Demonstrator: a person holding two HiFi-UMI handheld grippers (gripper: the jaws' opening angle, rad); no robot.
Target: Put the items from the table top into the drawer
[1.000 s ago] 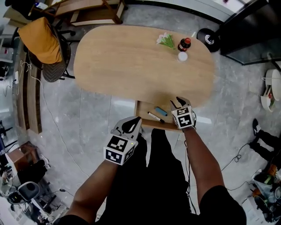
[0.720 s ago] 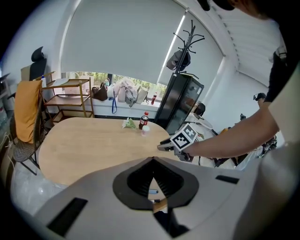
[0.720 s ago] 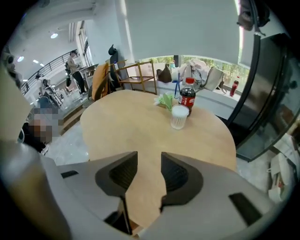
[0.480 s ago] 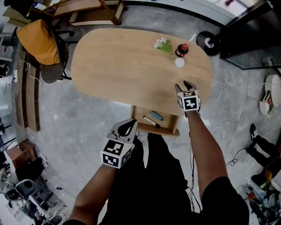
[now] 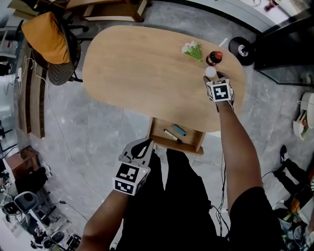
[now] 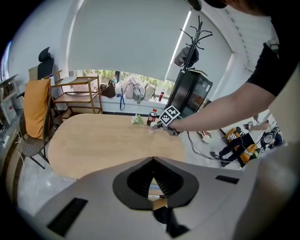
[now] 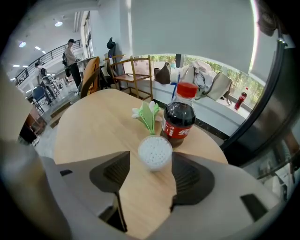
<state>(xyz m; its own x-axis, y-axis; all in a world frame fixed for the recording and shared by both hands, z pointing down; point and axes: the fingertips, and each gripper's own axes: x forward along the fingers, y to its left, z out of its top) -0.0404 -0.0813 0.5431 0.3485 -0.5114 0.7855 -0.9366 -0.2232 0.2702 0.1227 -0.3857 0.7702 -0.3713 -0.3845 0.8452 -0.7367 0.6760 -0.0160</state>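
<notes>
On the far right end of the oval wooden table (image 5: 142, 68) stand a small white round container (image 5: 210, 72), a cola bottle (image 5: 214, 58) and a bunch of white flowers (image 5: 193, 49). My right gripper (image 5: 214, 79) reaches over the table. Its jaws are opening and the white container (image 7: 154, 152) stands at their tips, with the pads not touching it. The bottle (image 7: 178, 119) and flowers (image 7: 149, 115) are just behind. The drawer (image 5: 194, 144) under the near table edge is open and holds a marker pen (image 5: 171, 136) and a blue item (image 5: 179, 130). My left gripper (image 5: 146, 143) hangs shut and empty beside the drawer's left front.
A chair draped in orange cloth (image 5: 46, 34) stands left of the table. A wooden rack (image 5: 105, 5) is at the far side. A black round base (image 5: 241, 49) and a dark cabinet (image 5: 289, 44) stand to the right. Cables lie on the grey floor.
My right gripper has travelled from above the open drawer across the table to the white container, and its jaws have widened. The left gripper has hardly moved.
</notes>
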